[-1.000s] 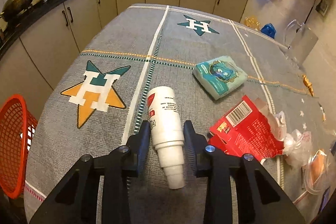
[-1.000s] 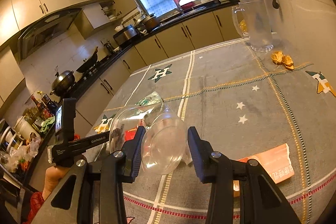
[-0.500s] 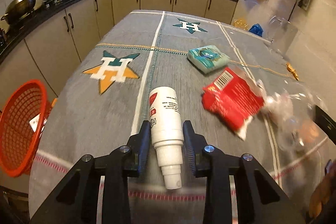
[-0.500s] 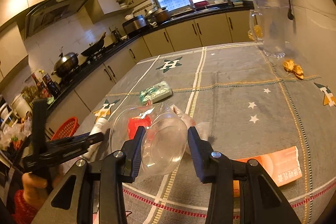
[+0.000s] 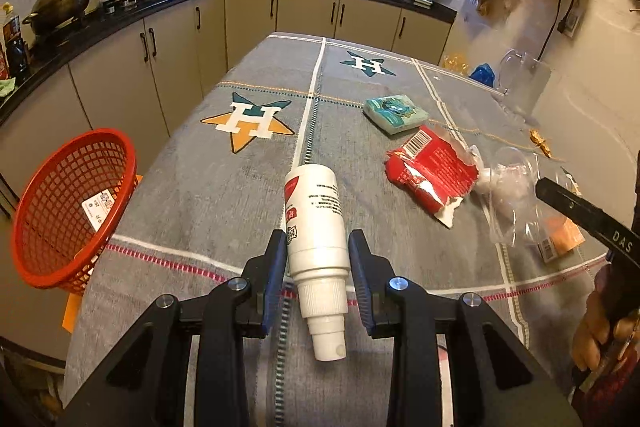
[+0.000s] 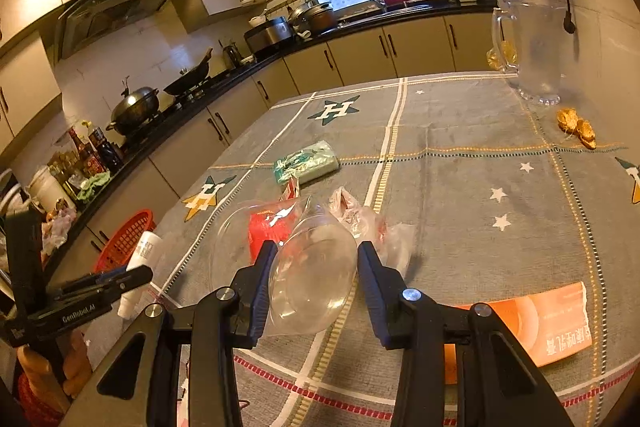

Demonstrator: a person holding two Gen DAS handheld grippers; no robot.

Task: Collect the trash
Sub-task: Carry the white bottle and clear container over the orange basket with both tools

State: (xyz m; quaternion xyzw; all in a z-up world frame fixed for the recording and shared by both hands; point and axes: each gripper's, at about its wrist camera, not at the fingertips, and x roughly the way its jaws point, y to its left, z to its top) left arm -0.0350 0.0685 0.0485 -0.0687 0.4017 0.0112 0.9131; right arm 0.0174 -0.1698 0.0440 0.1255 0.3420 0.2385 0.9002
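My left gripper [image 5: 318, 259] is shut on a white plastic bottle [image 5: 316, 227] with its cap end toward the camera, held above the near end of the table. From the right wrist view that bottle [image 6: 142, 259] and the left gripper [image 6: 120, 277] show at the lower left. My right gripper [image 6: 316, 267] is shut on a clear plastic cup [image 6: 308, 275] lying sideways between its pads; the cup [image 5: 514, 203] is also in the left wrist view at the right. A red mesh basket [image 5: 68, 211] stands off the table's left side, tilted, with a label inside.
On the grey star-patterned tablecloth [image 5: 224, 195] lie a red snack wrapper [image 5: 432, 171], a green tissue pack [image 5: 394, 113], crumpled clear plastic [image 6: 360, 215] and an orange paper sleeve [image 6: 532, 323]. A glass pitcher [image 6: 532, 55] stands at the far right. Kitchen cabinets [image 5: 120, 67] run along the left.
My left gripper pulled back toward the table's near edge with the bottle; the basket shows more fully at the left. The right gripper stayed put and rolled slightly, cup still held.
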